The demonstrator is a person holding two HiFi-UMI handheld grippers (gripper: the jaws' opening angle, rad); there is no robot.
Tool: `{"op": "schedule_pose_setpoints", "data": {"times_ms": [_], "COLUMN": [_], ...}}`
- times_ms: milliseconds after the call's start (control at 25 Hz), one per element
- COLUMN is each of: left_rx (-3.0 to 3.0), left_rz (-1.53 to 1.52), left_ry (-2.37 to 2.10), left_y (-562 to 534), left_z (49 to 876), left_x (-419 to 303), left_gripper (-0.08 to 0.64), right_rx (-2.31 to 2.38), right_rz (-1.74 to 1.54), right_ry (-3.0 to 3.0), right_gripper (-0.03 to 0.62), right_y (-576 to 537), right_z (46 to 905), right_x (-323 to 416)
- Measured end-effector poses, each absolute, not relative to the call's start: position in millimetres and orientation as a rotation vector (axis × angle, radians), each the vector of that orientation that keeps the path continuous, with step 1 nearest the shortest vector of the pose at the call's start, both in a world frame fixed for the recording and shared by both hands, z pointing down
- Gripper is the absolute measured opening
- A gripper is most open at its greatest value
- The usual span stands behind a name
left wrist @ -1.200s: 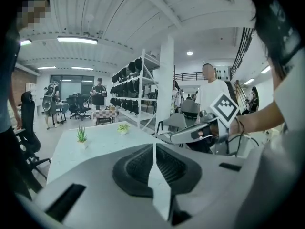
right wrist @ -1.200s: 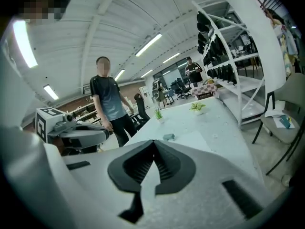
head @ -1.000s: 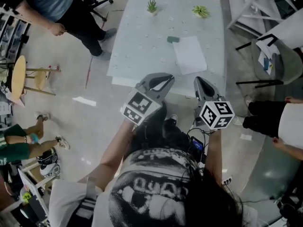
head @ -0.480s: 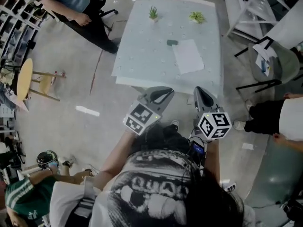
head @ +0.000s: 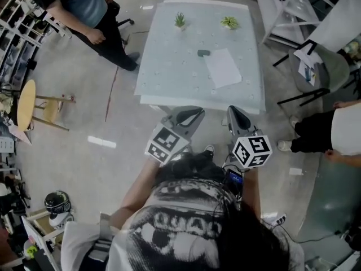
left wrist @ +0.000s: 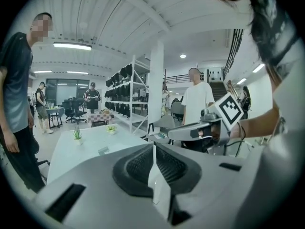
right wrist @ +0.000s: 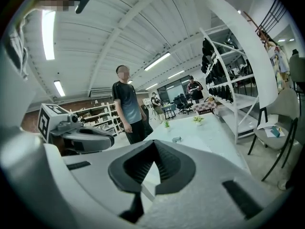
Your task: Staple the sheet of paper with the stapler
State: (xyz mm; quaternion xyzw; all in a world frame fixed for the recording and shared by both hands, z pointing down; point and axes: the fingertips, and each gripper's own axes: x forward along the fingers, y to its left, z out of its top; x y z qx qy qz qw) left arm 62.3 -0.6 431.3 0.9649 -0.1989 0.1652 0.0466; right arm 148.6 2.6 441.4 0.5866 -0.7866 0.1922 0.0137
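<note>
Plainly stood back from the white table [head: 169,66], at its 6 o'clock side, with both grippers out in front. Held the left gripper [head: 199,112] with its jaws together at the tips and nothing between them. Held the right gripper [head: 234,110] at 3 o'clock of the left one, jaws pressed together too, and just as empty. Pointed both toward 12 o'clock, near the table's close edge and well apart from the task's things.

Found the sheet of paper [head: 223,68] lying flat on the right half of the table. Found the stapler [head: 203,53] just beside the paper's far left corner, at about 10 o'clock from the sheet's middle. Saw one small plant [head: 180,20] and a second plant [head: 229,22] at the far edge.

Could not tell if a staple sat in the paper: far too small to see. Fit two stories, then: a sheet waiting for its staple, or a sheet done and the stapler set down again. Touched neither paper nor stapler at this moment.
</note>
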Motion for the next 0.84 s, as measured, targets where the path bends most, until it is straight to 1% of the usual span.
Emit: {"op": "schedule_pose_setpoints", "data": {"times_ms": [840], "left_rx": [2.949], "left_rz": [0.439], "left_ry": [-0.59], "left_y": [5.9], "left_z": [428.5], "left_x": [38.6], "left_gripper": [0.017], "right_rx": [1.801], "right_rz": [0.566], "right_ry": [-2.425], "right_gripper": [-0.009], "right_y": [8.5], "right_z": [440.6], "right_x": [119.7]}}
